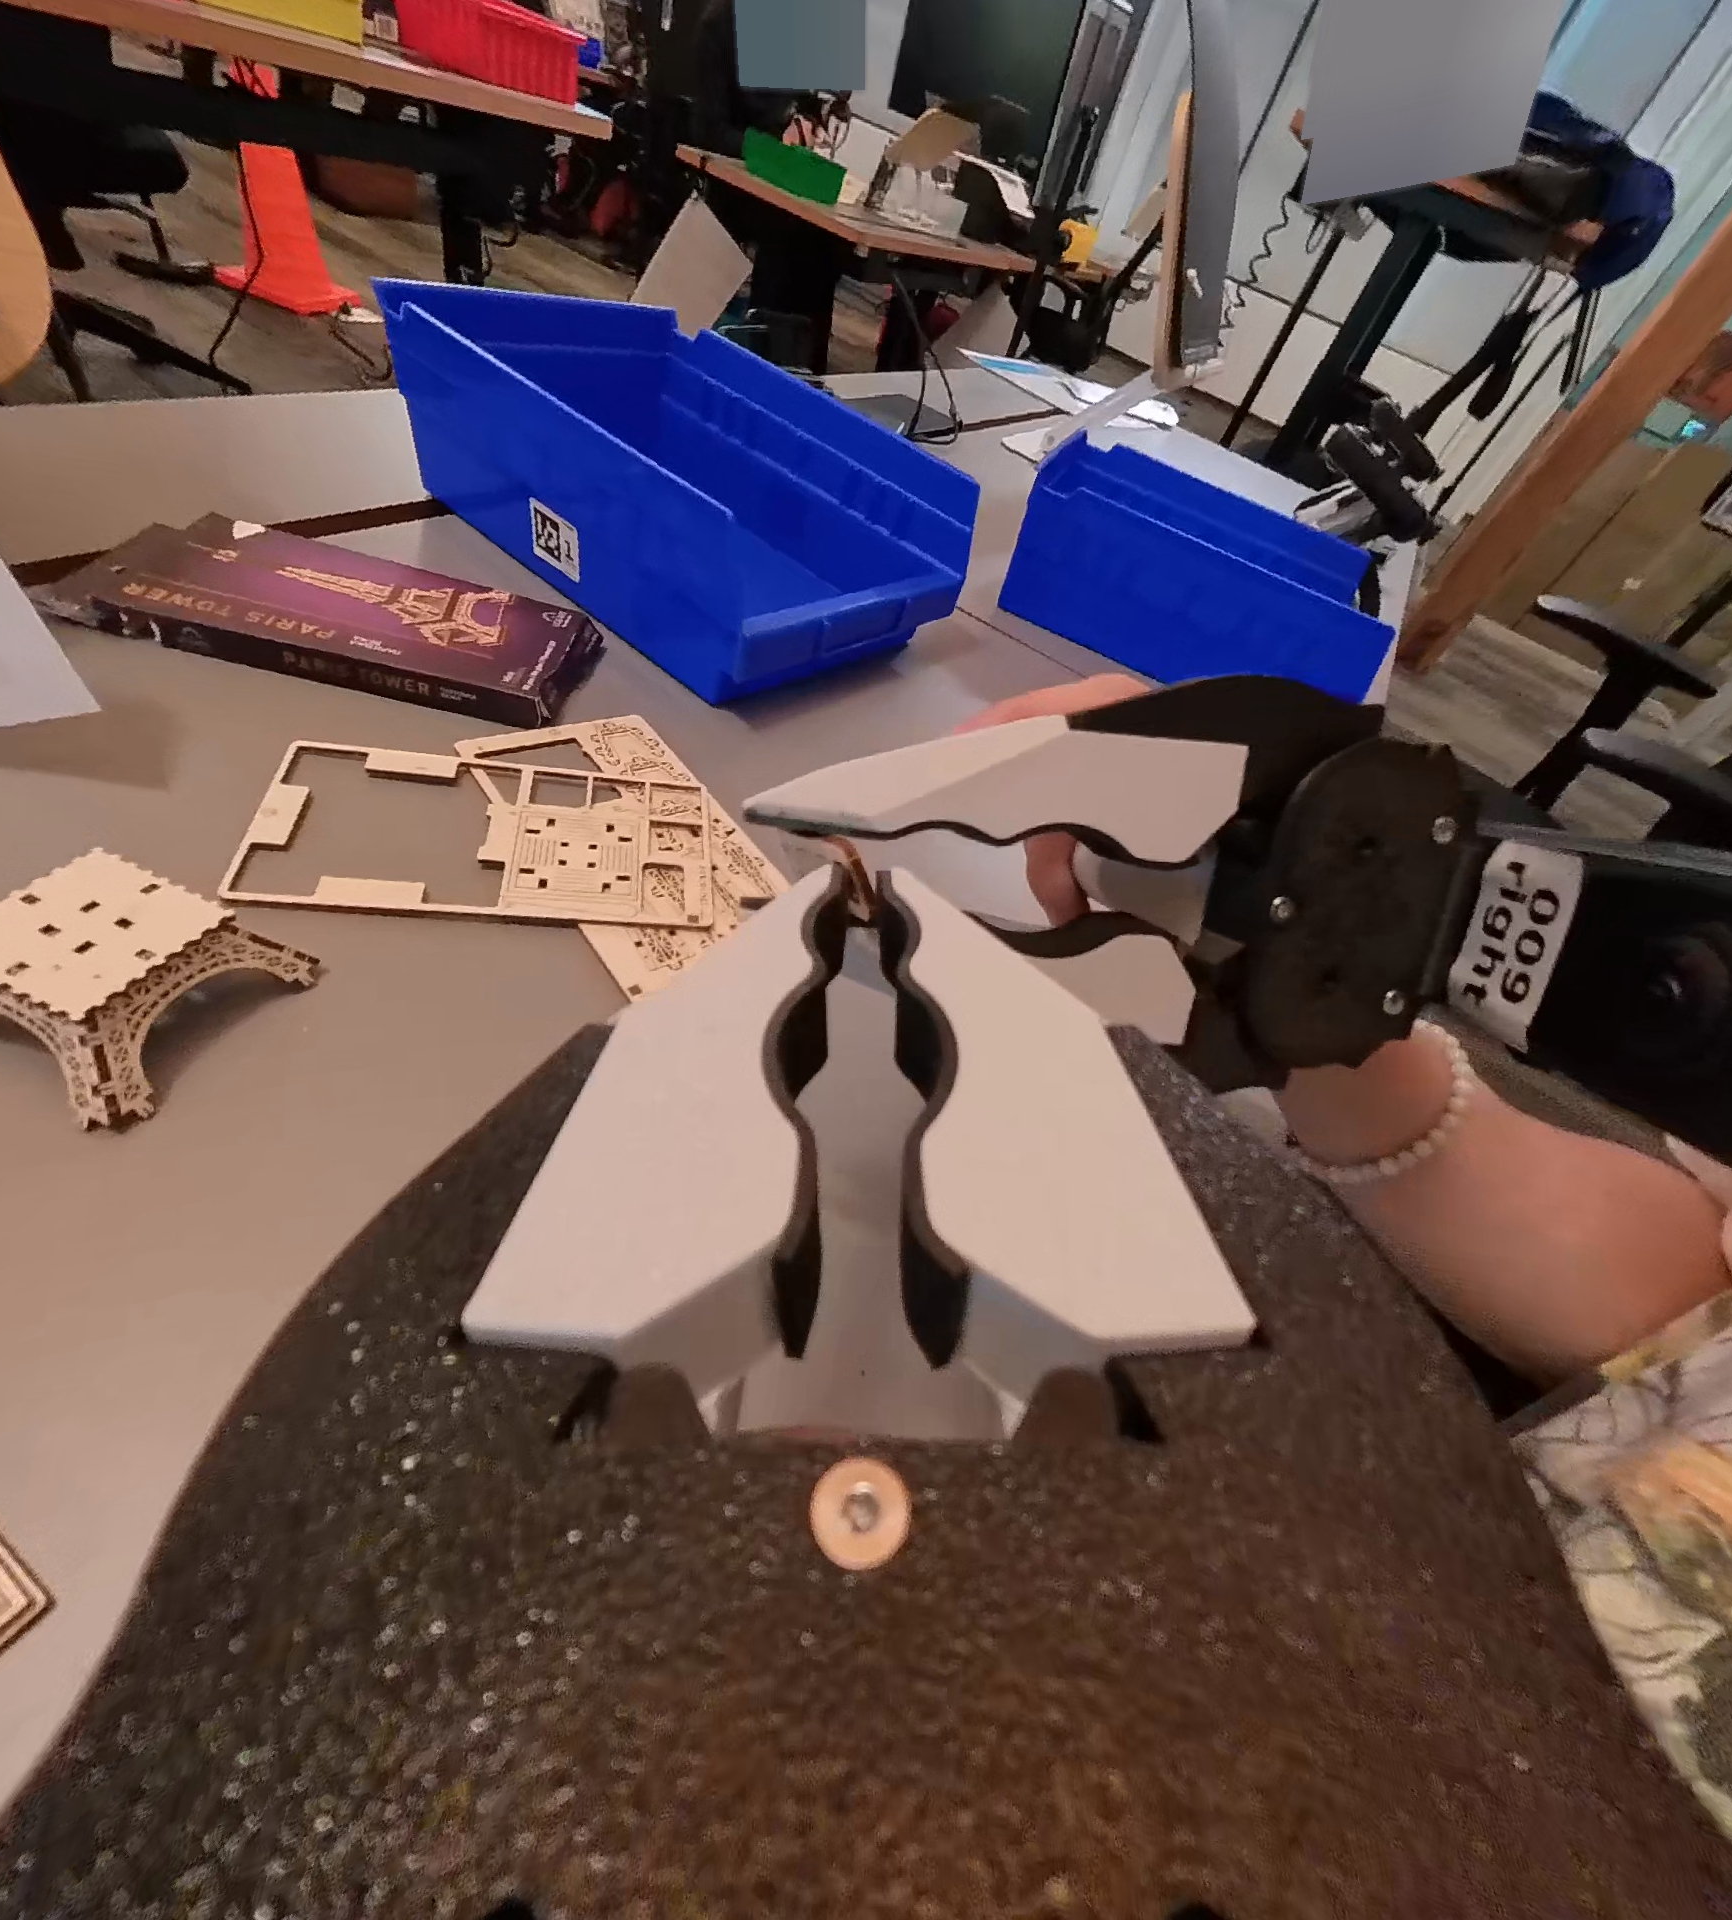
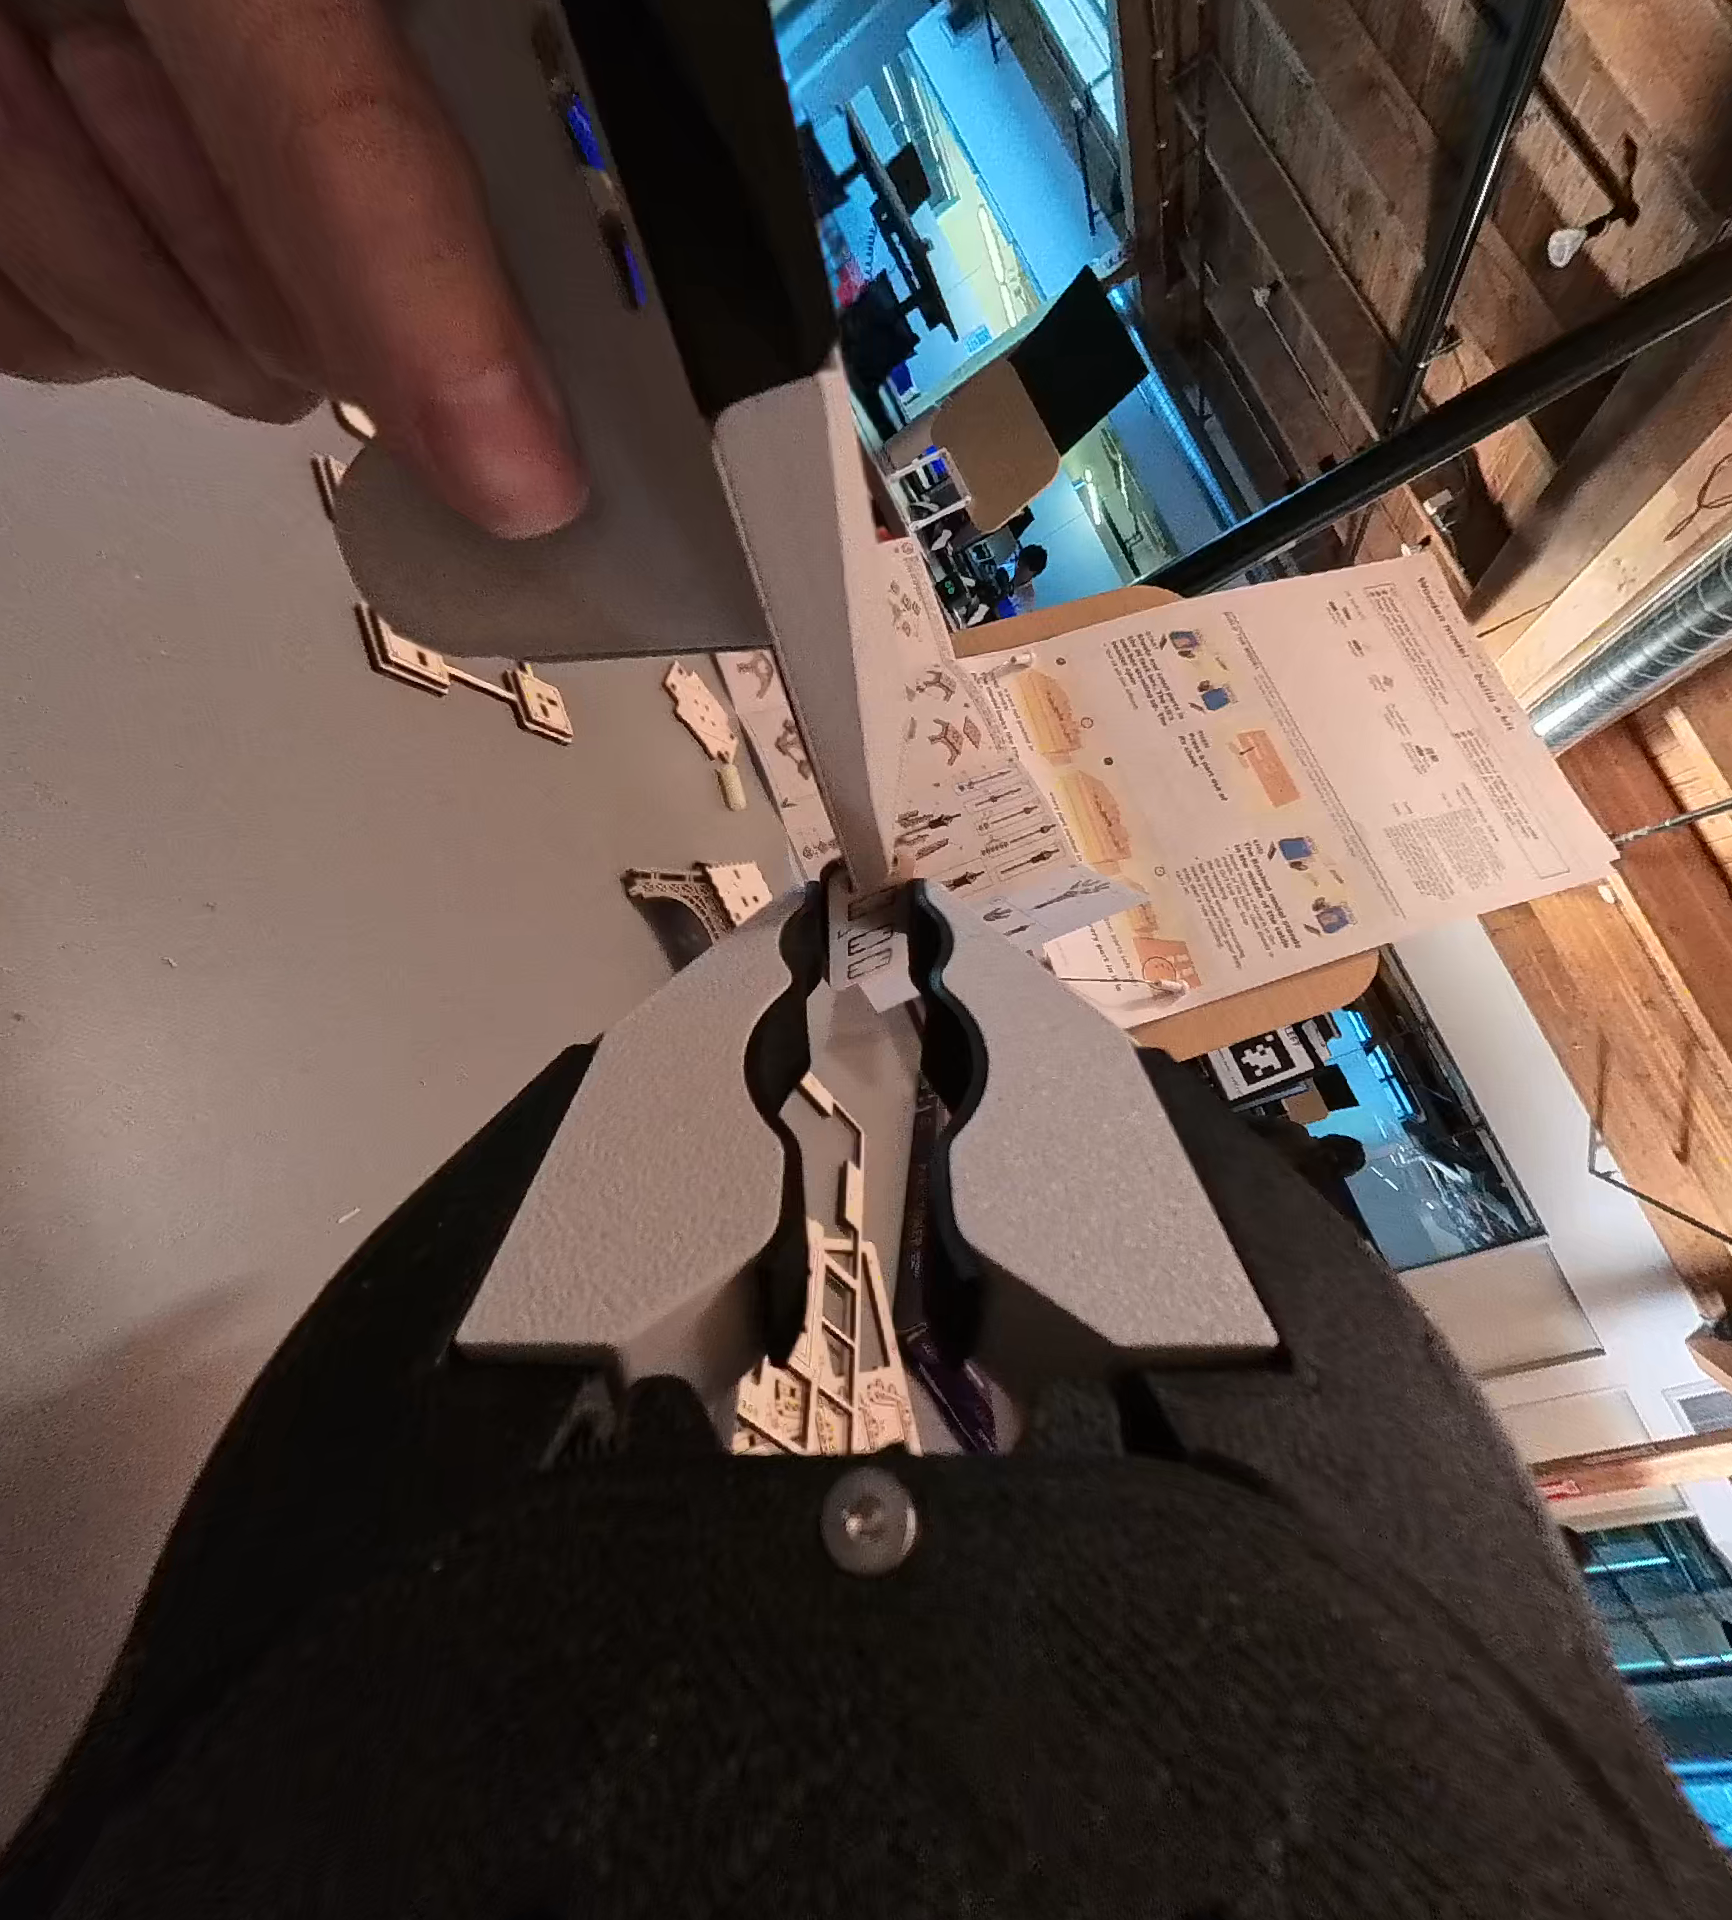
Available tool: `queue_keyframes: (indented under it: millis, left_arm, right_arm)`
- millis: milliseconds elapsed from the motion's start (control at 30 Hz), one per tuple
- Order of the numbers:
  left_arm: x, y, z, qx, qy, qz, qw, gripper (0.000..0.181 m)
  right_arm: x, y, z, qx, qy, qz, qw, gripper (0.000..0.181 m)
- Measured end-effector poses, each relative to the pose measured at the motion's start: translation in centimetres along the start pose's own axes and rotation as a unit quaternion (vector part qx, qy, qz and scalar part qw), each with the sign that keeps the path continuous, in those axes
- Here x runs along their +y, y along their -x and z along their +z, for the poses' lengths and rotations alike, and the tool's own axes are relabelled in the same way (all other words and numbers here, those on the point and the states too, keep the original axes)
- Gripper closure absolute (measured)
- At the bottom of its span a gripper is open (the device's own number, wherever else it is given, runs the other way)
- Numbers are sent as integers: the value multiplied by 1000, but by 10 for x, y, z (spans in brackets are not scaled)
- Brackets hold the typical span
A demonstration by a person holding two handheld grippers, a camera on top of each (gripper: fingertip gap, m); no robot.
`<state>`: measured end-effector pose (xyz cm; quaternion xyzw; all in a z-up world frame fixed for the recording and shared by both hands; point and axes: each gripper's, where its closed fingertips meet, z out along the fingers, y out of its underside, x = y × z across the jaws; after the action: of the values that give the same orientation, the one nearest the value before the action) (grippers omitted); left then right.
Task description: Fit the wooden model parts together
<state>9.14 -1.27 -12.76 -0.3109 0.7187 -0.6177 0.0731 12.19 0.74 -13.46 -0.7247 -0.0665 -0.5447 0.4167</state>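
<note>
On my far left the assembled wooden tower base (image 1: 98,977) stands on the grey table (image 1: 249,1195), with the punched-out part sheets (image 1: 519,842) lying flat beside it. At centre my left gripper (image 1: 859,902) pinches a small wooden piece (image 1: 857,883) at its tips. From the right, my right gripper (image 2: 872,914) meets it, its fingers closed on a thin flat slotted part (image 2: 867,951).
</note>
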Motion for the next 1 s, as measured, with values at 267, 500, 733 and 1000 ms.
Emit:
queue_keyframes:
  millis: [267,500,733,1000]
  left_arm:
    - [1,-1,-1,50,-29,-9,998,179]
    - [6,2,-2,96,-54,-30,993,179]
    - [-1,8,-11,45,-54,87,994,161]
    - [15,19,-20,-29,35,320,946,151]
  right_arm:
    - [-2,1,1,-3,-5,9,1000,168]
    - [0,9,3,-26,-15,41,999,168]
    - [-4,7,2,-42,-54,122,990,168]
    - [-31,12,-19,-174,-179,320,914,168]
